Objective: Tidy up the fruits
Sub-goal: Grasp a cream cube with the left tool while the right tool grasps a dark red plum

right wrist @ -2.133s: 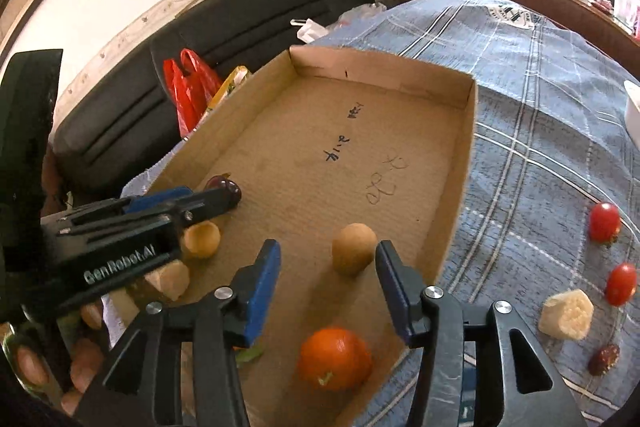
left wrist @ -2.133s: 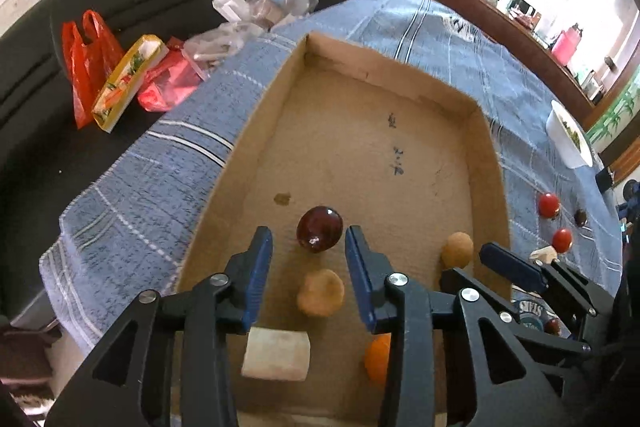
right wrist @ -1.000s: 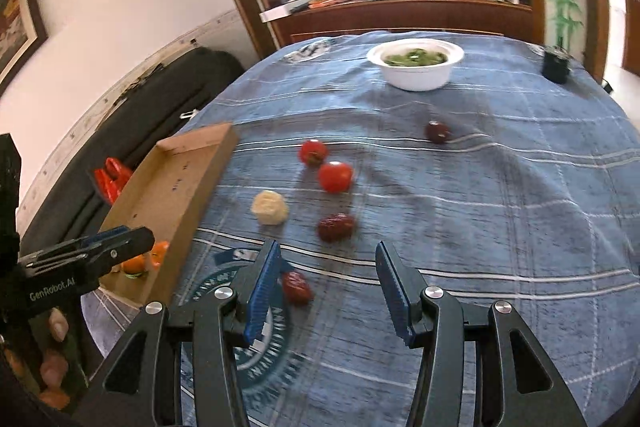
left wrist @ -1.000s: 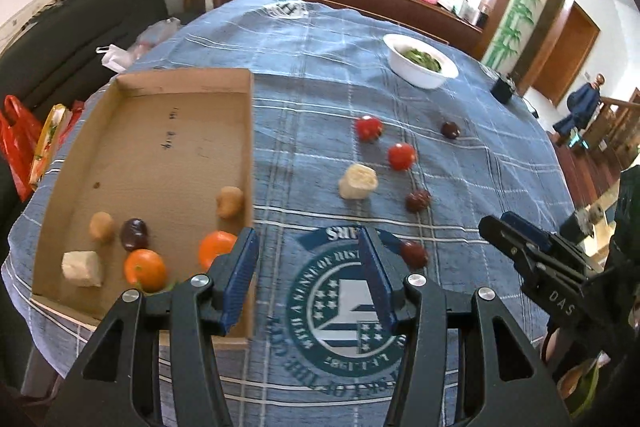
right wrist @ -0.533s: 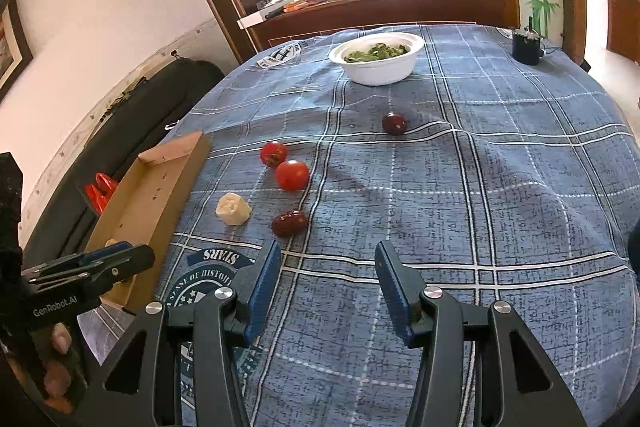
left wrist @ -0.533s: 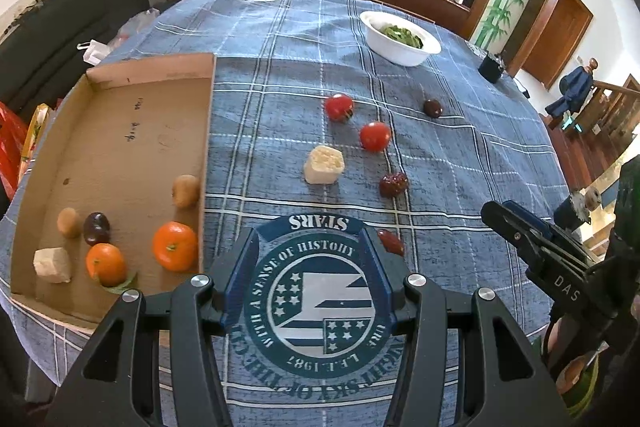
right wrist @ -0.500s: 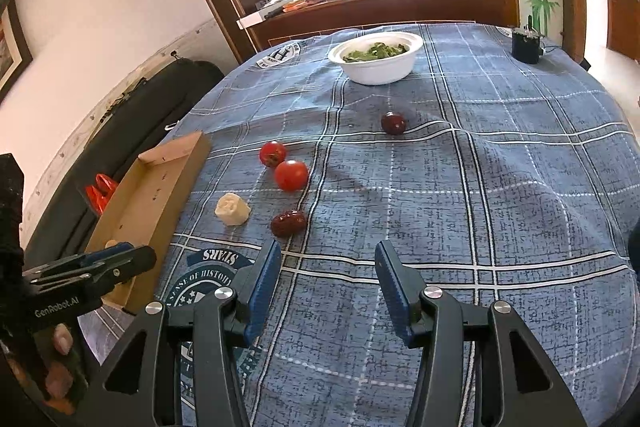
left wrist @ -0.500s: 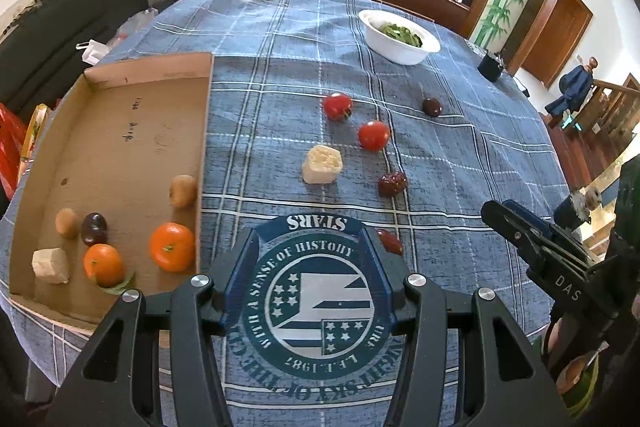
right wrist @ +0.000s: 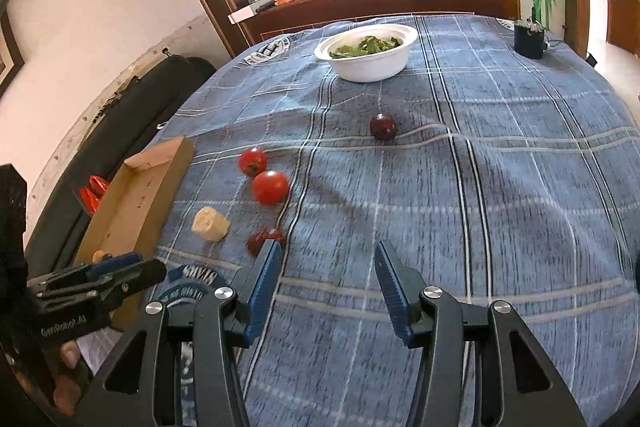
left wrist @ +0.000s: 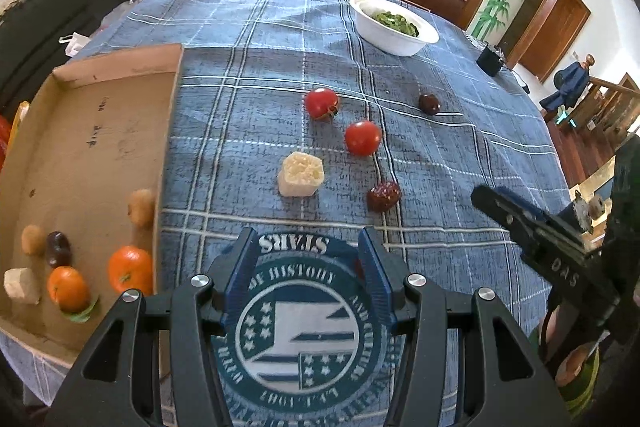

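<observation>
A cardboard tray (left wrist: 96, 147) at the table's left edge holds two oranges (left wrist: 130, 269), a dark fruit and three pale pieces, all bunched at its near end. Right of it, loose on the blue plaid cloth (left wrist: 248, 39), lie a pale chunk (left wrist: 301, 174), two tomatoes (left wrist: 362, 137), a wrinkled red date (left wrist: 384, 195) and, well apart, a dark round fruit (left wrist: 429, 103). The left gripper (left wrist: 308, 267) hovers above the cloth's printed emblem, jaws apart and empty; a small red fruit appears half hidden behind its right finger. The right gripper (right wrist: 328, 279), jaws also apart and empty, hangs just beside the date. The round fruit would likely roll from an off-centre pinch; the tomatoes may split under a hard squeeze.
</observation>
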A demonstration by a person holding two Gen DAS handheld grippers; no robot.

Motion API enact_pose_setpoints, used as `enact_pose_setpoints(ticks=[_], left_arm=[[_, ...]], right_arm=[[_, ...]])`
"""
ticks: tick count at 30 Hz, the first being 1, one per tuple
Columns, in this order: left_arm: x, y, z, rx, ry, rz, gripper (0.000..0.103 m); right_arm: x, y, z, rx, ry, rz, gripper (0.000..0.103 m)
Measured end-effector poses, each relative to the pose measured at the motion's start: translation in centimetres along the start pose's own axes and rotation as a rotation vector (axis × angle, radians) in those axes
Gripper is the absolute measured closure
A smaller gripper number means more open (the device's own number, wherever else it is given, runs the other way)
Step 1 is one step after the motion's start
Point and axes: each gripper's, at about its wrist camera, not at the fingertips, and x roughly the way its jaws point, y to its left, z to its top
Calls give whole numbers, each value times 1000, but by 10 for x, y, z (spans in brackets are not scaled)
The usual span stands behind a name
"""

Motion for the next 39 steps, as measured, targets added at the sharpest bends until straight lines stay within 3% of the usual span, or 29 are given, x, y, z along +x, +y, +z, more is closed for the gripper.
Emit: enact_pose_setpoints(ticks=[10,20,23,24,25,27,39], left_arm=[[34,4,14,-10,41,-7,53],[60,7,26,-9,62,7,53],[63,3,26,13,45,32,57],[64,1,26,28,36,58,68],[64,0,25,38,30,74,72],[64,2,26,38,27,69,75],[40,5,22,25,-10,56,76]], right_arm=[[62,-19,61,-8,23,-72,54],[111,-27,90,-37,59,-123,57],[115,-30,93,-43,50,-148,58],[116,-33,93,-40,49,-152,63],[117,-35,92,-40,51,-167,71],[118,-41,92,-22,54,-170,75],[77,-32,85,-6,-2,-113,75]])
